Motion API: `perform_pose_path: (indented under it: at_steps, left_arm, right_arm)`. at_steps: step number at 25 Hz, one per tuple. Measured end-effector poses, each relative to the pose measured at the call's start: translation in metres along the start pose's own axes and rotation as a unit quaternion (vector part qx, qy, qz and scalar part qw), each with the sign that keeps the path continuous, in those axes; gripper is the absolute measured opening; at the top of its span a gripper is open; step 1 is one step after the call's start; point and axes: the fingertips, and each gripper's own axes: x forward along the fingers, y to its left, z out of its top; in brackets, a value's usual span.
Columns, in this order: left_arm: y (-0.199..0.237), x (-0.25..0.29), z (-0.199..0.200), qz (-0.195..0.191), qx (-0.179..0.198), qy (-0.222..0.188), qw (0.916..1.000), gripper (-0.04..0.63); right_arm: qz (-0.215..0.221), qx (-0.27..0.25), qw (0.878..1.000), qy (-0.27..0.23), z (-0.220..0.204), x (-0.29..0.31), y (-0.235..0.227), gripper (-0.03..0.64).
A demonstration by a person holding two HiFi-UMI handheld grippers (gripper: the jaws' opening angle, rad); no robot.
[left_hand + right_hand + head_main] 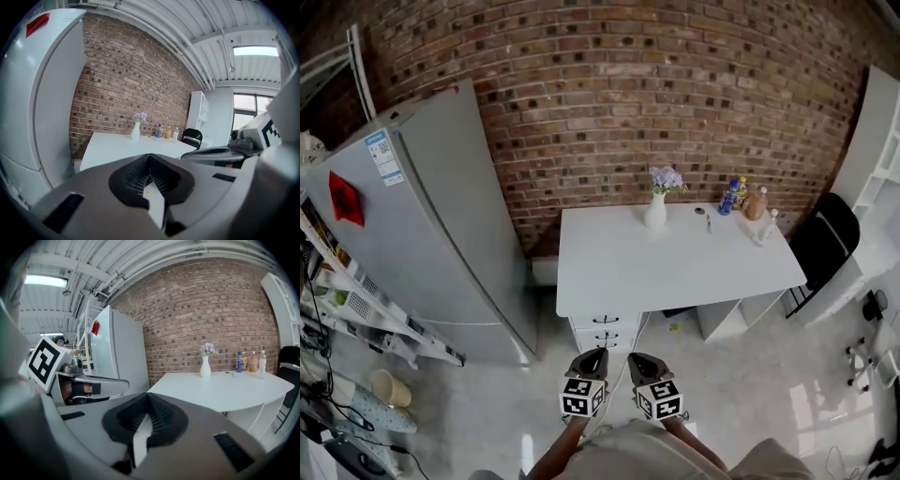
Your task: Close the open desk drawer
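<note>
Left gripper (598, 352) and right gripper (636, 357) clenched empty before white desk (675, 267), drawers (606, 330) shut, flower vase (655, 212) and bottles (730, 197) on top, brick wall (628, 94) behind, grey refrigerator (427, 234) alongside.

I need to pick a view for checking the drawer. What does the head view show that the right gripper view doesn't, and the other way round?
Only the head view: the drawers under the desk, the floor and a cup on it.
Only the right gripper view: the ceiling lamp and a close look at the right gripper, its jaws together with nothing between them.
Both: the desk, vase, bottles, fridge, brick wall and left gripper.
</note>
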Motion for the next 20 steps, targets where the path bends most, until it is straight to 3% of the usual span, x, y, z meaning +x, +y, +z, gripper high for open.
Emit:
perform_pose_path:
  at_steps: [9, 20]
  left_arm:
    - [-0.001, -0.027, 0.003, 0.017, 0.010, -0.019, 0.9996, 0.012]
    - [-0.045, -0.080, -0.017, 0.061, -0.015, -0.025, 0.9977, 0.012]
  right_arm:
    - [-0.009, -0.001, 1.000, -0.013, 0.004, -0.015, 0.006, 0.017]
    - [0.033, -0.013, 0.999, -0.015, -0.010, -0.074, 0.034, 0.017]
